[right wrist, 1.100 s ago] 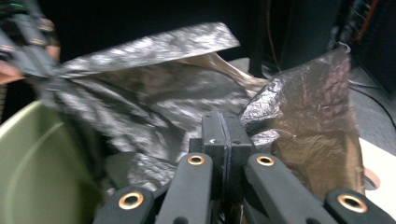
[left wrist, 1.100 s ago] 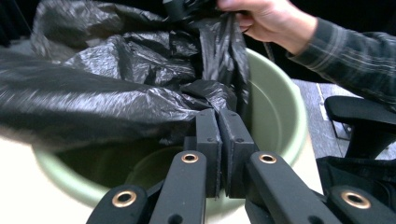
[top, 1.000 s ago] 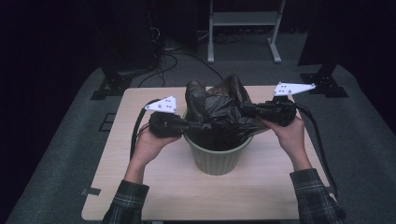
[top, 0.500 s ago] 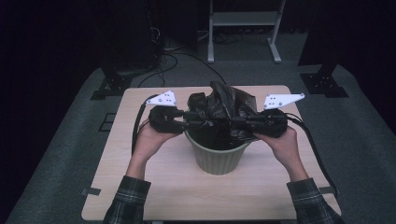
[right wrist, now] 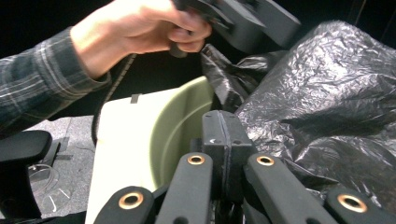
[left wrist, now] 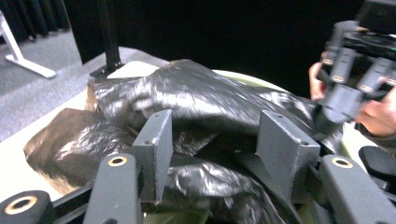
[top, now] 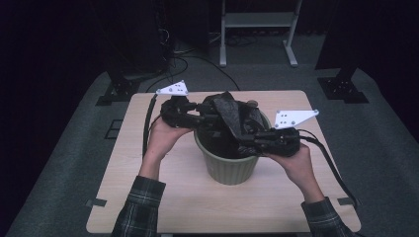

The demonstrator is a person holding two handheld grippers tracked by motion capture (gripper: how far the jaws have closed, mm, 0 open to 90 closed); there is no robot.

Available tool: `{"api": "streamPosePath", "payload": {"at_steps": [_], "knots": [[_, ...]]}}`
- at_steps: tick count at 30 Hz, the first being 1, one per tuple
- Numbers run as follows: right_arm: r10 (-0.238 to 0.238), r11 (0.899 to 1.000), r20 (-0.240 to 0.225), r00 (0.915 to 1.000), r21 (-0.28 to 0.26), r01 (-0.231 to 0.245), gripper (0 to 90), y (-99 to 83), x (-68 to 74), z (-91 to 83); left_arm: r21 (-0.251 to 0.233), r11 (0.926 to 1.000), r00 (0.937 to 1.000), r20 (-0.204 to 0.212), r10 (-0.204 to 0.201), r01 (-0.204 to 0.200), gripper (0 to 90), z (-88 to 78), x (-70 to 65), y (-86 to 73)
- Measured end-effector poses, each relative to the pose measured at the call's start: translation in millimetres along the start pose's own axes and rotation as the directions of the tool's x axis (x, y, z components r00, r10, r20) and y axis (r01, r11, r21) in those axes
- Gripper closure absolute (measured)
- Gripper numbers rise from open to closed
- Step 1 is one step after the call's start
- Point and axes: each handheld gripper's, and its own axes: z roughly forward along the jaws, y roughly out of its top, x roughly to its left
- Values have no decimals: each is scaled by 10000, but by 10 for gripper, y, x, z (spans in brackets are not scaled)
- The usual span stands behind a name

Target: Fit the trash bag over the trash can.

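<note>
A pale green bin (top: 230,168) stands in the middle of the table with a crumpled black plastic bag (top: 227,111) heaped over its mouth. My left gripper (top: 207,118) reaches in from the bin's far left. Its jaws have just been opening and stand apart (left wrist: 215,140), with the bag (left wrist: 196,93) bulging between them, untouched by the pads. My right gripper (top: 247,138) sits at the bin's near right rim. Its pads are pressed together (right wrist: 224,135), pinching thin film of the bag (right wrist: 327,93) beside the bin's rim (right wrist: 177,121).
The bin rests on a light wooden table (top: 148,197). Black cables trail from both grippers across the tabletop (top: 326,158). Beyond the far edge, a white metal stand (top: 257,19) and black equipment bases (top: 116,91) stand on the grey floor.
The bag was stretched wide between both grippers and is now bunched over the bin. The left jaws opened and let go. The right gripper moved inward and nearer along the rim.
</note>
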Motion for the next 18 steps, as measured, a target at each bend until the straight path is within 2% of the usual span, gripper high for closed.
{"api": "streamPosePath", "payload": {"at_steps": [4, 11, 14, 16, 17, 18], "knots": [[-204, 9998, -59, 9998, -59, 203, 900, -8, 64, -2, -32, 9990, 9989, 85, -456, 456, 426, 58, 47, -20], [-428, 9986, -54, 9991, -322, 427, 900, -19, 177, -110, -238, 9980, 9980, -237, -591, 585, 370, 1, 114, -36], [-444, 9985, -61, 9990, -329, 442, 900, -29, 197, -136, -174, 9984, 9985, -35, -539, 538, 348, 20, 110, -31], [-433, 9984, -100, 9990, -360, 430, 900, -36, 195, -137, -180, 9987, 9986, 252, -464, 469, 334, 46, 100, -26], [-430, 9984, -159, 9989, -381, 424, 900, -38, 195, -132, -111, 9993, 9988, 338, -365, 369, 363, 60, 94, -21], [-445, 9983, -212, 9988, -379, 437, 900, -40, 199, -125, -53, 9998, 9985, 505, -193, 196, 448, 74, 86, -17]]}}
